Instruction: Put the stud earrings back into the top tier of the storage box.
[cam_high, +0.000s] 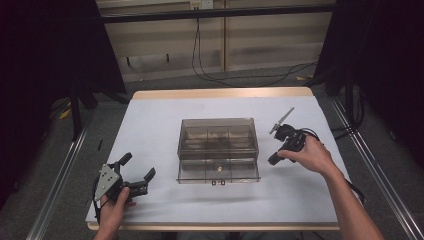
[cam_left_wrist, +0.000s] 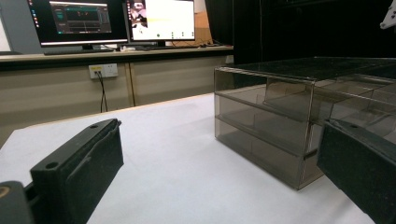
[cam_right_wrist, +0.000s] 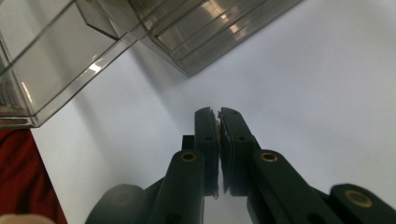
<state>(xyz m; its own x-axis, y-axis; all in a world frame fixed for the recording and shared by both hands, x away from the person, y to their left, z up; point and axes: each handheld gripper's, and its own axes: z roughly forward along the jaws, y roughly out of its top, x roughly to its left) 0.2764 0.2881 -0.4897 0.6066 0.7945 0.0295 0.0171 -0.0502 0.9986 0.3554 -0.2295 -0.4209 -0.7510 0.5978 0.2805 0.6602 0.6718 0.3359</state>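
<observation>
Your left gripper (cam_high: 136, 171) rests low on the table (cam_high: 150, 130), jaws spread wide (nothing between them) — your right gripper (cam_high: 274, 159), pinched shut on a tiny bit, hovers just right of the drawer box (cam_high: 218, 150).

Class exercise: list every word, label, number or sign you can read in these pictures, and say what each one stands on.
No text can be read.
Two monitors in the left gripper view show windows with writing, too small and blurred to read.
The wall socket plate has a yellow mark, unreadable.
The clear drawer box bears no label.
</observation>
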